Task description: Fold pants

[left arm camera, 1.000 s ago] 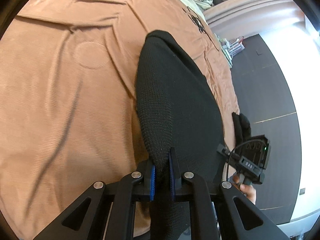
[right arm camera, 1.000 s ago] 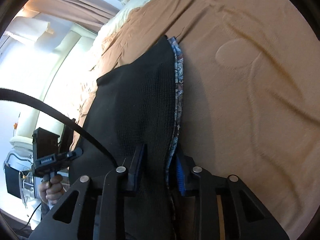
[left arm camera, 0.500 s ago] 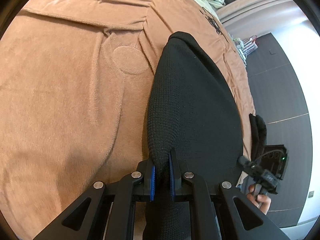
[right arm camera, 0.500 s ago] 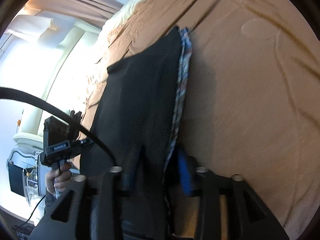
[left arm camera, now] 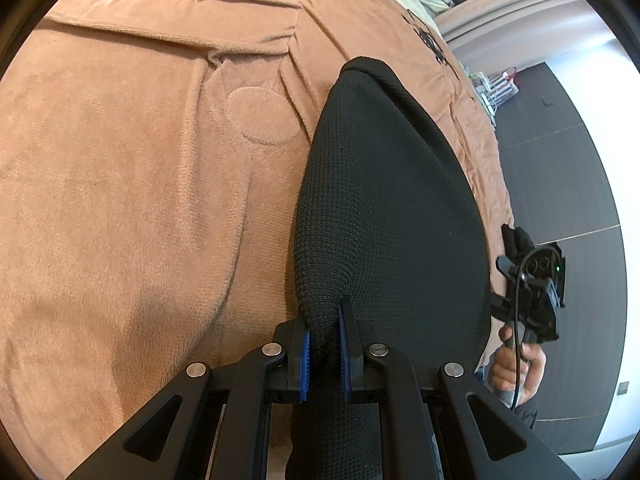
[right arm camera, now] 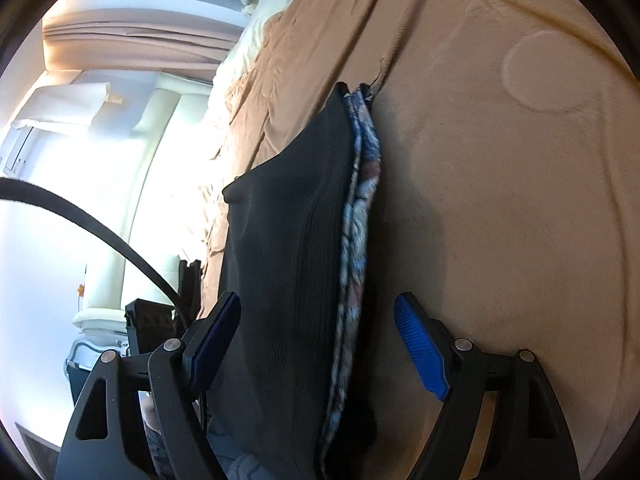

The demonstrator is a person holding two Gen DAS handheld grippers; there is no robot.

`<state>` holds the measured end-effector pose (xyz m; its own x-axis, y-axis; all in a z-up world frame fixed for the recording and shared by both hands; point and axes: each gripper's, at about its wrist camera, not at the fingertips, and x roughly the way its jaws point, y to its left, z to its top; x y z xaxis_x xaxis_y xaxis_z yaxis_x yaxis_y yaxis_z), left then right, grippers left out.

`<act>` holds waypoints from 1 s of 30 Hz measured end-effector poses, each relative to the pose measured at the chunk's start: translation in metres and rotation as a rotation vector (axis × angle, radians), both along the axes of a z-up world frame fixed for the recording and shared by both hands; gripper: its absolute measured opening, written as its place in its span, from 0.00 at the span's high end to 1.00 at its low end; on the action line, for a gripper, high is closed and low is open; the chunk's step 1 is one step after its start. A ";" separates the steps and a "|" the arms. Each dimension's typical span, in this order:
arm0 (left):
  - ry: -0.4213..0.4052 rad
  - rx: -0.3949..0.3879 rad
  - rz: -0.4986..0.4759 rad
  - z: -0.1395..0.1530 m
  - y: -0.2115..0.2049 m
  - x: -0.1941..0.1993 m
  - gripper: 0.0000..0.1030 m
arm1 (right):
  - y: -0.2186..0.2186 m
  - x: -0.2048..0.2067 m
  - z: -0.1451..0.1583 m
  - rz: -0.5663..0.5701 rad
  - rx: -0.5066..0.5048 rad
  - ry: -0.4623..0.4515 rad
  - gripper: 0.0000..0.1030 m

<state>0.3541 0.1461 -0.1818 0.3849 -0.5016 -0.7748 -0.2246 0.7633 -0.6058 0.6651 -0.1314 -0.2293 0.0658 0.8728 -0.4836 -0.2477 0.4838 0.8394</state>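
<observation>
The left gripper [left arm camera: 324, 344] stays clamped on a bunched edge of the black knit pants [left arm camera: 384, 208], its blue-padded fingers [left arm camera: 305, 354] pressed close with the fabric pinched between them, as a second ago. The pants lie ahead of those fingers on the brown blanket [left arm camera: 132, 184] covering the bed. The right gripper [right arm camera: 320, 344] has changed: its jaws have just been opening, and its fingers [right arm camera: 420, 348] now stand wide on either side of the pants, whose patterned inner lining [right arm camera: 360, 208] runs between them untouched. Earlier they were pinching that edge. A hand [left arm camera: 516, 364] holds the right gripper's handle.
</observation>
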 end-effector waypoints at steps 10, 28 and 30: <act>0.000 0.023 -0.024 -0.002 -0.006 0.003 0.84 | 0.016 0.020 -0.012 0.060 -0.027 0.016 0.61; -0.031 0.027 -0.047 -0.009 -0.002 0.080 0.46 | 0.020 0.013 0.004 0.081 -0.048 -0.057 0.72; -0.035 0.013 -0.063 -0.011 -0.003 0.089 0.46 | 0.020 0.014 0.002 0.084 -0.043 -0.052 0.72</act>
<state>0.4433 0.1427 -0.1932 0.3800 -0.5160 -0.7677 -0.1547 0.7828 -0.6027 0.6794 -0.1115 -0.2270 0.0197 0.8548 -0.5186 -0.3313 0.4950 0.8032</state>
